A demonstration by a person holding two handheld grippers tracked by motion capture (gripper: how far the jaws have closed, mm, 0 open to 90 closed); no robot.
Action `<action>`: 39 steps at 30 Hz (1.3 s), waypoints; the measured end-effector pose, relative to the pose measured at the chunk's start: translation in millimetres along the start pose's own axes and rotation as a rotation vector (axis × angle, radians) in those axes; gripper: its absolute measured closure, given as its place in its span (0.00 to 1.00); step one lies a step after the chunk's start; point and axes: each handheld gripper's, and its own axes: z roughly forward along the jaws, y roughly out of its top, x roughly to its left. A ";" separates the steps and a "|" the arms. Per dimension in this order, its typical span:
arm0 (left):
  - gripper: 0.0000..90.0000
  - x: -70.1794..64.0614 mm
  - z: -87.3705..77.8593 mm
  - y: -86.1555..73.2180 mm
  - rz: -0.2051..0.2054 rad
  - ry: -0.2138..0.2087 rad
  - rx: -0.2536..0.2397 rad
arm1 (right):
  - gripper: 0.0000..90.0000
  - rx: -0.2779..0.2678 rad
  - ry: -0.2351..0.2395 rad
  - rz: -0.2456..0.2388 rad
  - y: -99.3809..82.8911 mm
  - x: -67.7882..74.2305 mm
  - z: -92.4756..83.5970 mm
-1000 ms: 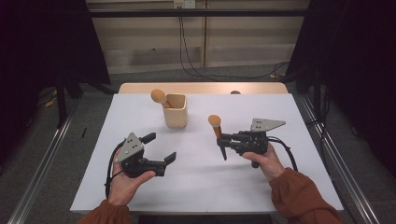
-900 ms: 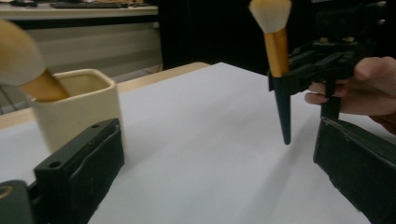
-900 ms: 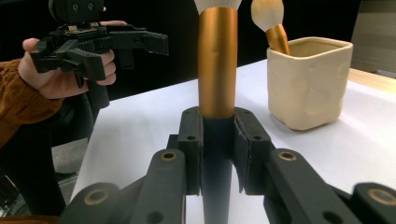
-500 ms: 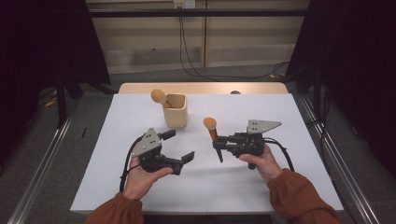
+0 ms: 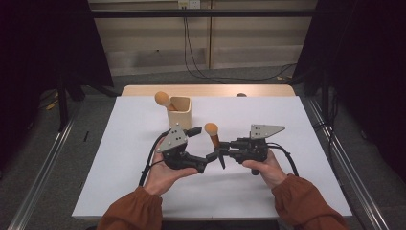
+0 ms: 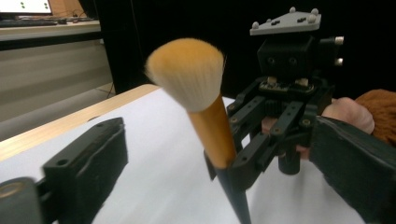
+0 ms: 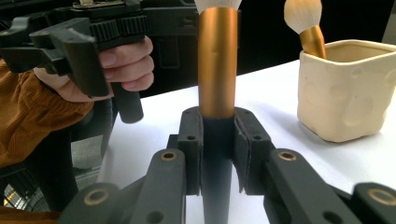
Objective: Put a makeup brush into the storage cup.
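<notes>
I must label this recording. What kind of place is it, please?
Probably a lab or studio set up for recording: a white-covered table, dark curtains at both sides, cables on the grey floor, metal rails beside the table.

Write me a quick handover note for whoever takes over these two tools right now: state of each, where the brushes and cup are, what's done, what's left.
Right tool: shut on the makeup brush, gripping its dark lower handle, bristles up, above the white table.
Left tool: open, jaws either side of that brush without pressing it; they have just been closing slightly.
Cup: toward the table's far side, a second brush leaning in it.
Done: one brush in the cup, the other lifted.
Left, probably: hand the brush to the left tool, then place it in the cup.
</notes>
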 end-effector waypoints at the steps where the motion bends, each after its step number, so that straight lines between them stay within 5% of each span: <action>1: 0.08 0.4 1.9 -0.4 -0.018 -0.001 -0.006 | 0.84 0.000 0.001 0.000 0.1 0.4 0.4; 9: 0.22 2.4 4.7 -12.5 -0.072 0.000 -0.003 | 0.84 0.004 0.012 -0.009 0.0 4.0 3.3; 13: 0.40 7.6 3.6 -13.8 -0.122 -0.004 -0.025 | 0.84 0.007 0.016 -0.012 -1.0 5.5 5.5; 30: 0.65 10.2 5.6 -15.1 -0.122 -0.031 -0.026 | 0.84 0.011 0.019 -0.012 -3.5 6.5 10.8; 35: 0.63 10.5 5.5 -16.7 -0.138 -0.024 -0.036 | 0.84 0.005 0.021 -0.013 -3.1 6.6 10.8; 39: 0.75 8.9 6.3 -17.0 -0.137 -0.037 -0.039 | 0.84 0.006 0.017 -0.011 -3.6 6.1 11.1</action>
